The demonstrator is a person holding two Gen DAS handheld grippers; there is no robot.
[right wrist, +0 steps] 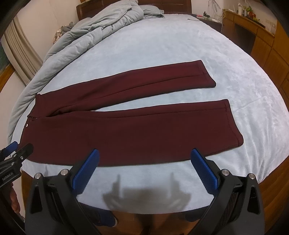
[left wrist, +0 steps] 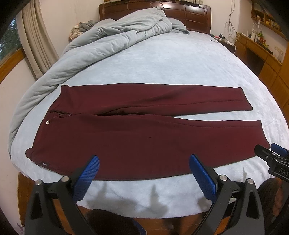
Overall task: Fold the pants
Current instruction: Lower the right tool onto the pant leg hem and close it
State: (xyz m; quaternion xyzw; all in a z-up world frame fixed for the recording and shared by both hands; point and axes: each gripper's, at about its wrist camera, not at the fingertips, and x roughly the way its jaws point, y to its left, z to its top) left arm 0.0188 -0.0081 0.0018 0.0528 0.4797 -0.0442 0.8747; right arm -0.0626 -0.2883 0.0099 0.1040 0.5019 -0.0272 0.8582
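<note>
Nearest the cameras, both grippers hover over the front edge of the bed (left wrist: 162, 59), and neither one touches cloth. Left gripper (left wrist: 144, 160) first: its blue fingers (left wrist: 87, 177) are spread wide, nothing between them, tips hanging just over the near hem side of the pants (left wrist: 117, 141). Over on the other side, the right gripper (right wrist: 144, 155) shows the same picture, blue fingers (right wrist: 206, 171) parted wide and empty, poised above the strip of pale blue sheet in front of the garment. Each gripper peeks into the other's view at the frame edge, so they sit side by side, apart from one another. Their shadows fall on the bare sheet just below them.

Moving out, the dark red pants lie flat across the bed, unfolded, waistband to the left, both legs running right. A small shiny button (left wrist: 47, 123) sits at the waist, and the fly looks open. The near leg and the far leg split apart toward the cuffs, with a wedge of sheet showing between them.

Further back, a rumpled grey-blue comforter (left wrist: 101, 36) is heaped along the left side and up toward the dark wooden headboard (left wrist: 189, 14). Far right, a wooden desk (left wrist: 256, 48) carries small clutter and cables; curtains (left wrist: 36, 38) hang at far left.
</note>
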